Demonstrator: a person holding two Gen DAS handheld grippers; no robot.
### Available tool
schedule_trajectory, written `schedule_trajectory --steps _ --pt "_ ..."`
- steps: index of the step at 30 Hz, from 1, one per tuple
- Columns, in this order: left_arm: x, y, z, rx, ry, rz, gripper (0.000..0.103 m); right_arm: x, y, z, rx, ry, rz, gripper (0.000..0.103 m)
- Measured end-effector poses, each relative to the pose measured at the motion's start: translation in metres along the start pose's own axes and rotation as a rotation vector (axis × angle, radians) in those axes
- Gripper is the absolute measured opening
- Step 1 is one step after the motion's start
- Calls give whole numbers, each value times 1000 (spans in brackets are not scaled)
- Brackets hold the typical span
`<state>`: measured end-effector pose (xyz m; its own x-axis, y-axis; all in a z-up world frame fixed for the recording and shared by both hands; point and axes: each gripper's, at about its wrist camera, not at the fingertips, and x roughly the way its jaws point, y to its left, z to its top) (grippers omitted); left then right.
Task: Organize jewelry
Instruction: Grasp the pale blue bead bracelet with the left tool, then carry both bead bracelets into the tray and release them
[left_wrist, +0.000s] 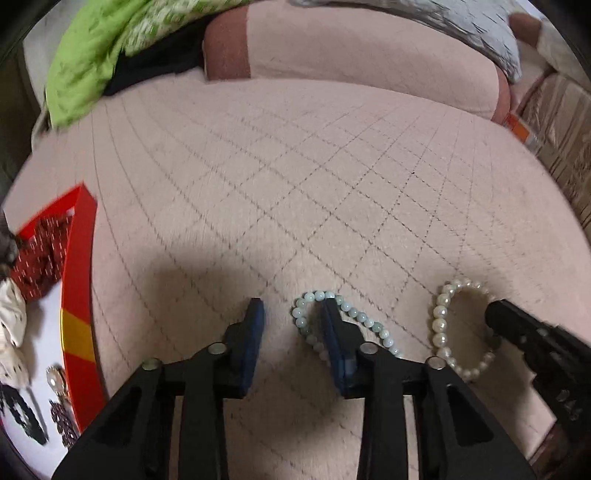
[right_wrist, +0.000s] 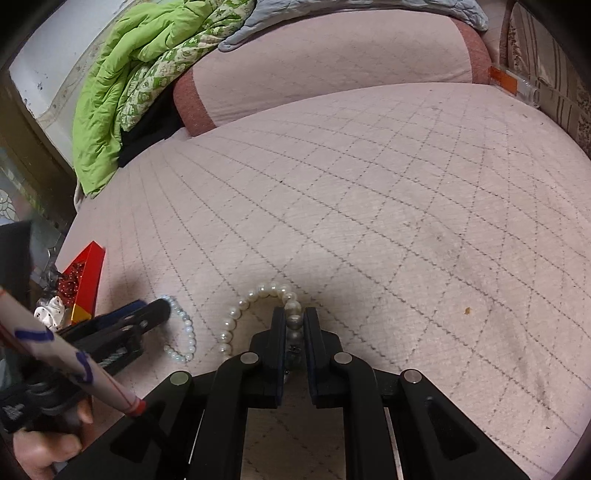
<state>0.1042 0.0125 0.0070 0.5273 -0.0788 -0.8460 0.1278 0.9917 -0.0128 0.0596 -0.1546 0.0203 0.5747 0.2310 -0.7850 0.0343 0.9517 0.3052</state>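
Left gripper (left_wrist: 293, 310): spread wide, empty, one finger inside pale green bead bracelet (left_wrist: 354, 317) on bed (left_wrist: 295, 184). Right gripper (right_wrist: 294, 321): pinching white pearl bracelet (right_wrist: 240, 310).

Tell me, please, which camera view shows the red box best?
The left wrist view: the red box shows a long side and some jewelry inside. In the right wrist view it is small, at the edge, partly behind the left tongs.
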Motion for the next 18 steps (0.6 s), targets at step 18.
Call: schedule_trajectory --steps 18 --pt "-133 -2 -66 117 -311 -83 5 -67 35 -15 -88 -223 109 10"
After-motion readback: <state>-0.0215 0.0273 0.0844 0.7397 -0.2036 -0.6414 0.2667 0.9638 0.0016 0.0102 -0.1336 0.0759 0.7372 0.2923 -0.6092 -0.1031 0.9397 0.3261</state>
